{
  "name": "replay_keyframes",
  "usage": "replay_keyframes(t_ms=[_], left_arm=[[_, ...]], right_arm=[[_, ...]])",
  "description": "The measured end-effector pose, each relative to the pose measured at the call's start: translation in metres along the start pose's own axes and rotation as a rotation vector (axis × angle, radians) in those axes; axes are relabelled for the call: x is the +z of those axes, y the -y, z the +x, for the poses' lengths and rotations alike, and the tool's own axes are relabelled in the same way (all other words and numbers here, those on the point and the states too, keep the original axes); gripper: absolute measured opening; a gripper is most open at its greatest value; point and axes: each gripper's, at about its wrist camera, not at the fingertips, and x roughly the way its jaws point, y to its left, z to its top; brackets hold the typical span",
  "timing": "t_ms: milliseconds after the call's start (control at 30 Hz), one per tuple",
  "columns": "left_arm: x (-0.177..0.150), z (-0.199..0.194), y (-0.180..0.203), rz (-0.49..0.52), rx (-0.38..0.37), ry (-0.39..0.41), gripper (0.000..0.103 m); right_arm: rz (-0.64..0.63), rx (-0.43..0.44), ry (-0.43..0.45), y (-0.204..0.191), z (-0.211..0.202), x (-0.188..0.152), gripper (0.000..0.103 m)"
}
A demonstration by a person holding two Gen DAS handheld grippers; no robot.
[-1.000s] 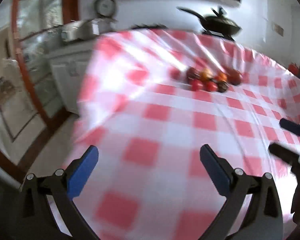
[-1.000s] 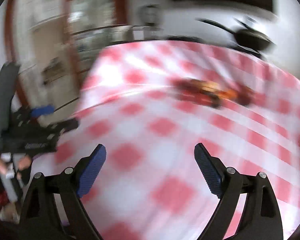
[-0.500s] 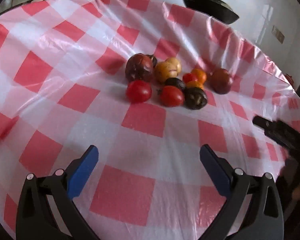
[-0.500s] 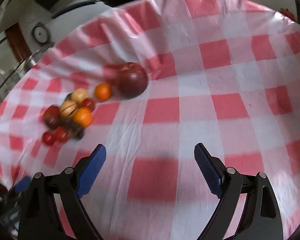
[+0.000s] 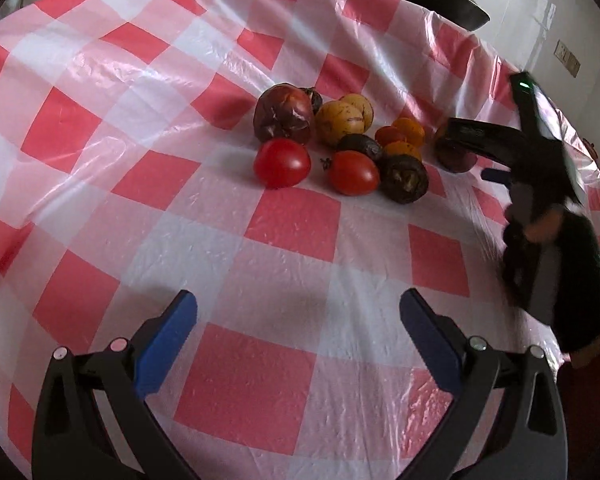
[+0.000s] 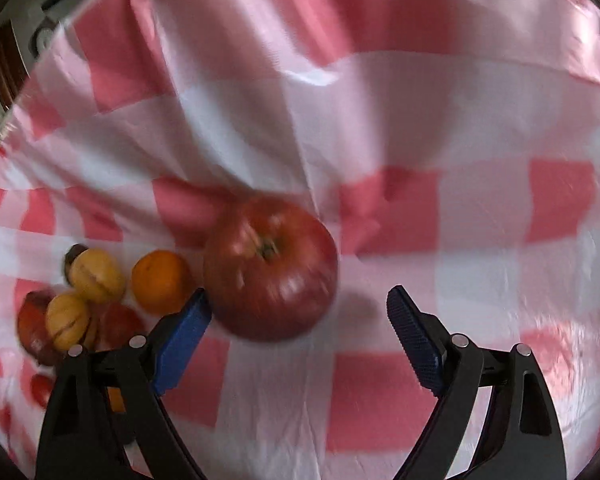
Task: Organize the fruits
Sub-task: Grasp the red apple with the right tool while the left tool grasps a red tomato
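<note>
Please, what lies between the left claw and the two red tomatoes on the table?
Only bare checked tablecloth. In the left wrist view nothing lies between the open left claw and the two red tomatoes.

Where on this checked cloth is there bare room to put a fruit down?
The tablecloth lies bare between the open left gripper and the two tomatoes, and left of the fruit cluster. It is crowded at the cluster's right end, where the right gripper closes in on the apple.

Left gripper (image 5: 298,320): black plastic arms, ribbed blue pads (image 5: 166,336), silver screws at the pivots. Right gripper (image 6: 300,320): same build; its body shows a green LED (image 5: 523,84). Dark sleeve (image 5: 586,280) on the person's arm.
</note>
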Motion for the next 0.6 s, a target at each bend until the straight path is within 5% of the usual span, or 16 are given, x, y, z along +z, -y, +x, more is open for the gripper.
replay_keyframes(t_ms=[133,200,600], left_arm=[[0.0,0.0,0.0,0.001,-0.001,-0.002,0.102],[0.001,0.002,0.0,0.005,0.002,-0.004,0.102],[0.0,0.009,0.009,0.092,0.049,-0.041,0.102]], right_arm=[[-0.058,-0.063,-0.017,-0.017,0.014,0.008,0.077],[-0.094,-0.052,0.003,-0.024,0.01,0.006,0.062],[0.065,0.101,0.021,0.011,-0.075,-0.096,0.062]])
